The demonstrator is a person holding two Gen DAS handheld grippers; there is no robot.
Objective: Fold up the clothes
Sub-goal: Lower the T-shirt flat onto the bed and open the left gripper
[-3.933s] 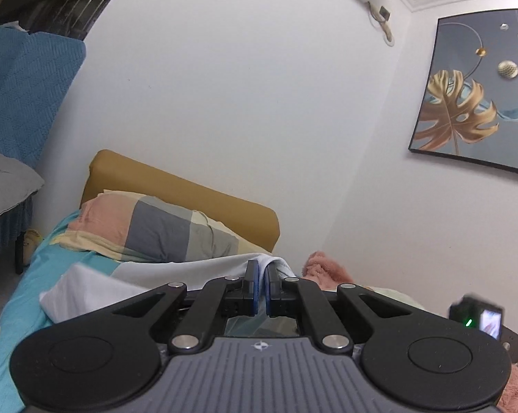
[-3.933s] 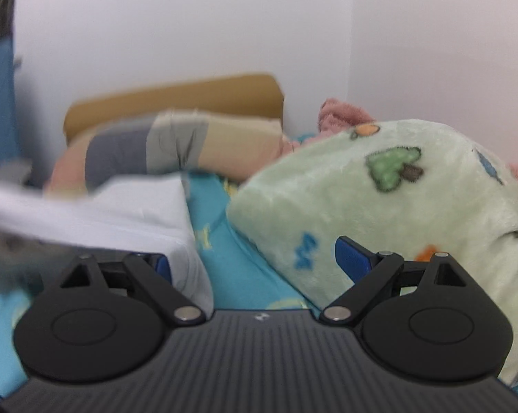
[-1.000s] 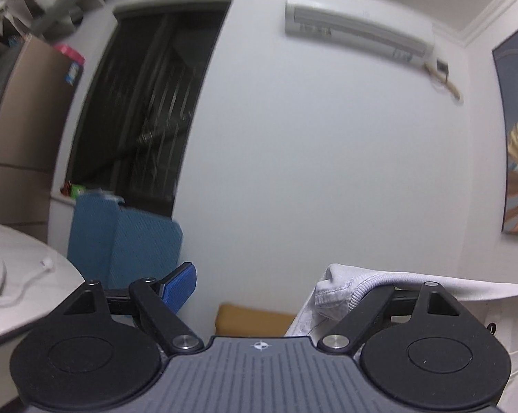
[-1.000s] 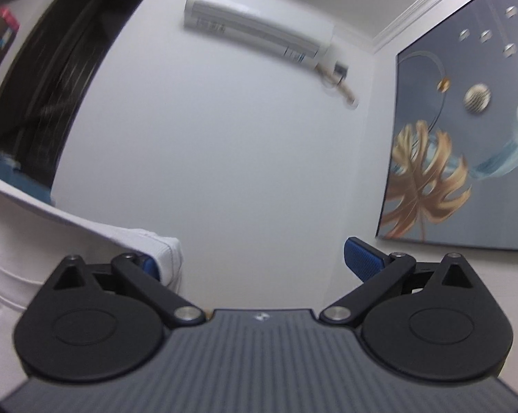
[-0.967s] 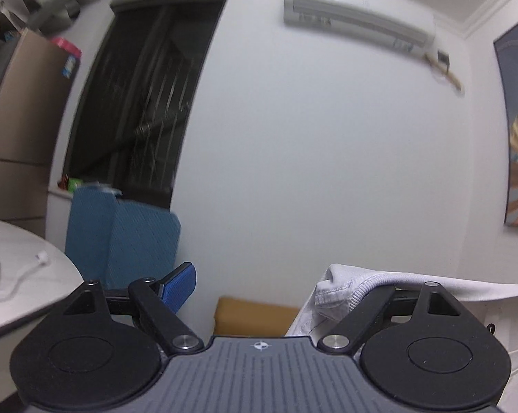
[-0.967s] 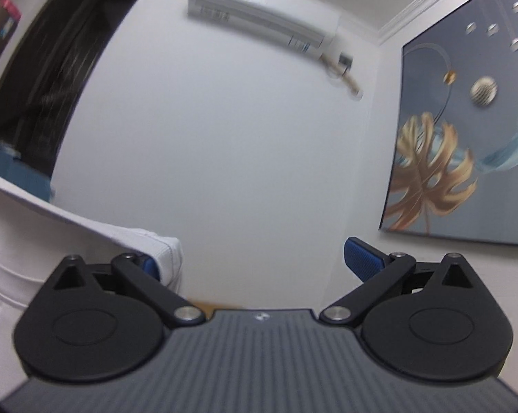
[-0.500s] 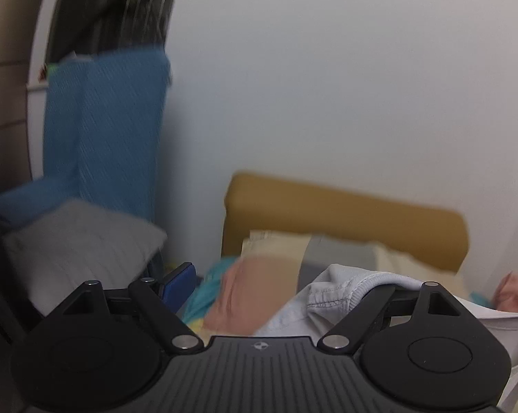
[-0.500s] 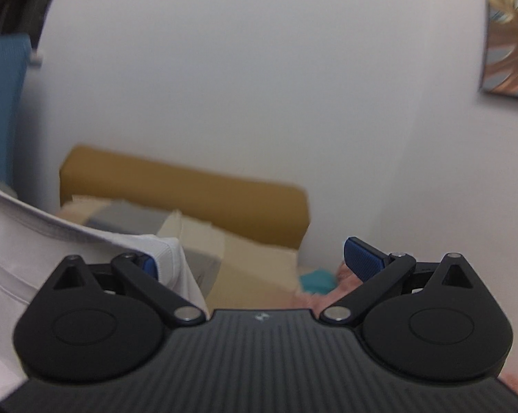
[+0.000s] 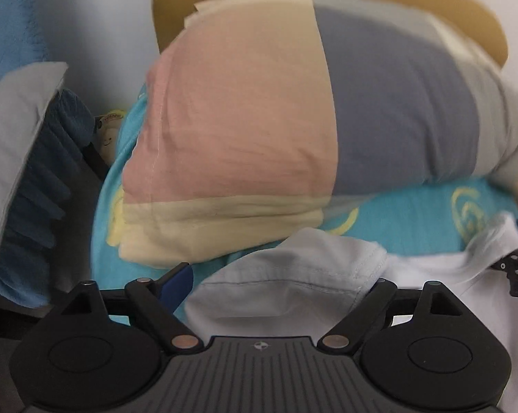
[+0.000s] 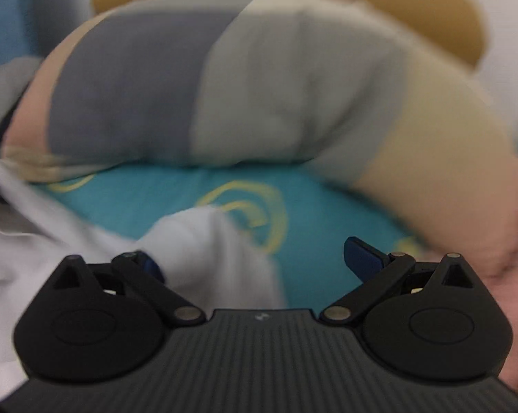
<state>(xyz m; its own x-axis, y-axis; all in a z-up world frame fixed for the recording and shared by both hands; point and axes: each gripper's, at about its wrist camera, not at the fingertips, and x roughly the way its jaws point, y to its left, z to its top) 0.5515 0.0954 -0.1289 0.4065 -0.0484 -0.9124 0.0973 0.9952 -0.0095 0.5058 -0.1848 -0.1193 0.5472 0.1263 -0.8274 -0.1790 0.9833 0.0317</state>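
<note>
A white garment point(image 9: 293, 275) lies on the turquoise bed sheet point(image 9: 407, 220) in front of the pillow. My left gripper point(image 9: 276, 285) is open, with the cloth draped over its right finger and between the jaws. In the right wrist view the same white garment point(image 10: 204, 241) hangs over the left finger of my right gripper point(image 10: 255, 261), which is open. The right gripper's blue right fingertip point(image 10: 360, 253) is bare above the sheet point(image 10: 176, 189). The right wrist view is blurred.
A large patchwork pillow point(image 9: 310, 110) in pink, grey and cream lies close ahead, against a mustard headboard point(image 9: 448, 7). A grey cushion point(image 9: 11, 130) on blue fabric stands off the bed's left edge. Pink fabric point(image 10: 510, 275) shows at the right.
Both grippers have dropped from pointing at the wall down to the bed near the pillow, carrying the white garment with them. Both stay open with the cloth hooked on one finger.
</note>
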